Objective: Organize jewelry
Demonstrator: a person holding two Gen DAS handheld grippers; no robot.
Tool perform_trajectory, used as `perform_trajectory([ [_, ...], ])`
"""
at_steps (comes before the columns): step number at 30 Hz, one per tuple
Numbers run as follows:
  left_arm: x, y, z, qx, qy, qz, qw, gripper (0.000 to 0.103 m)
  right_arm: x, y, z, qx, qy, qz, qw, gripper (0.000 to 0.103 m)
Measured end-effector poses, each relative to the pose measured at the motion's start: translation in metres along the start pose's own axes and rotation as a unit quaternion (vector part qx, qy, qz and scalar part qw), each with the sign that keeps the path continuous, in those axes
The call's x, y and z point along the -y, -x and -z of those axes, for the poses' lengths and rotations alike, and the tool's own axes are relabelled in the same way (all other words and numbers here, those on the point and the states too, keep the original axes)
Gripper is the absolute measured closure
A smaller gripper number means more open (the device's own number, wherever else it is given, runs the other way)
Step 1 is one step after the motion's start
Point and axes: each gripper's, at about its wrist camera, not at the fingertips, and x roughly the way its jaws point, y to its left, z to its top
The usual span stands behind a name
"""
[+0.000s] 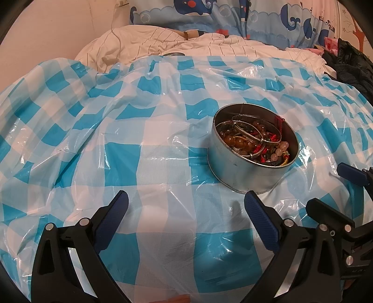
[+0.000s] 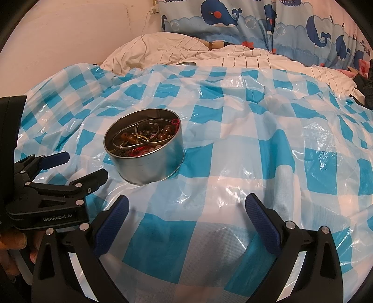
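Spread wide and empty, left gripper (image 1: 186,209) at the bottom of its own view, blue ribbed pads (image 1: 261,223) well apart, hovering over the sheet. Same with the right gripper (image 2: 186,209): parted, pinching nothing, low in the frame.

Just beyond, right of centre in the left view and left of centre in the right view, a round silver metal tin (image 1: 247,165) standing upright and lidless, heaped with tangled jewellery (image 1: 254,142): amber and pink bead bracelets, thin silver bangles (image 2: 142,131), bits of red cord. Nothing laid out beside it yet.

Judged as the opening step: sorting not begun, everything in the tin. Next move likely a reach into the tin from above with one gripper, closing on a single strand or bangle without dragging the knot along; steadying the tin's wall with the other probably wise, since a light tin on slick plastic may slide.

Underneath, a crinkled blue-and-white checked plastic sheet (image 1: 144,130) over a bed. Farther up the frame, a rumpled cream striped quilt (image 1: 144,39), whale-print blue bedding (image 2: 233,21) at top, a pale wall with a dangling white cable (image 1: 115,25) upper left.
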Motion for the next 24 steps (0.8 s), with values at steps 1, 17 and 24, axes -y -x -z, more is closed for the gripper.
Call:
perform_trajectory([
  [1, 0.0001, 0.0, -0.0002, 0.0, 0.0, 0.0, 1.0, 0.007, 0.0006, 0.0002, 0.0011, 0.0, 0.0, 0.0, 1.0, 0.007],
  [17, 0.0022, -0.0033, 0.002, -0.005, -0.005, -0.004, 1.0, 0.007, 0.0003, -0.0005, 0.0002, -0.001, 0.0, 0.0, 1.0, 0.007],
  [24, 0.0025, -0.0039, 0.0019, -0.006, -0.005, -0.003, 1.0, 0.008, 0.0, -0.0006, -0.0001, -0.002, 0.0, 0.0, 1.0, 0.007],
])
